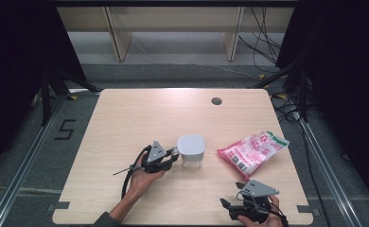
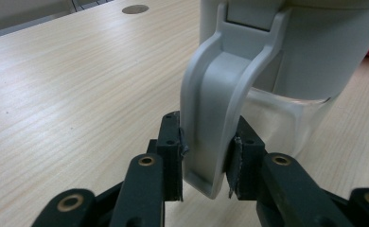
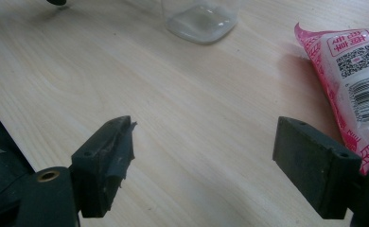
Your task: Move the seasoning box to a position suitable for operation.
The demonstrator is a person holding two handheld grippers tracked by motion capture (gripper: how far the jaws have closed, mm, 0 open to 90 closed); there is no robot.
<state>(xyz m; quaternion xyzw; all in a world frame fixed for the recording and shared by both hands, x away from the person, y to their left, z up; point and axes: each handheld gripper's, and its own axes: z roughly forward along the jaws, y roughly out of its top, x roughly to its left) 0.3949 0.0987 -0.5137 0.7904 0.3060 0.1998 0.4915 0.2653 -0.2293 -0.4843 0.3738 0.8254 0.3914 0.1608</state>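
From the high view, the left hand-held gripper (image 1: 173,154) reaches to the left side of a clear jar (image 1: 191,152) with a grey lid, which stands near the middle of the tabletop (image 1: 126,118). A pink snack bag (image 1: 252,152) lies flat to the jar's right, apart from it. The right hand-held gripper (image 1: 230,204) sits low near the front edge of the tabletop, below the bag and touching nothing.

In the left gripper view, the two black jaws are closed on the grey latch (image 2: 211,127) that hangs down the side of the jar's lid (image 2: 286,42), one pad on each flank of it. The jar's clear wall shows just behind the latch. The step in hand looks like undoing the lid clasp: the grip is made, and the next move would call for pulling the latch's lower end outward and up, away from the jar, while the jar stays put.

In the right gripper view, the jaws stand wide apart with nothing between them, only bare tabletop. The jar's clear base (image 3: 200,19) is ahead at the top, and the snack bag (image 3: 353,71) lies along the right, close by the right jaw. This gripper may be needed to steady the jar.
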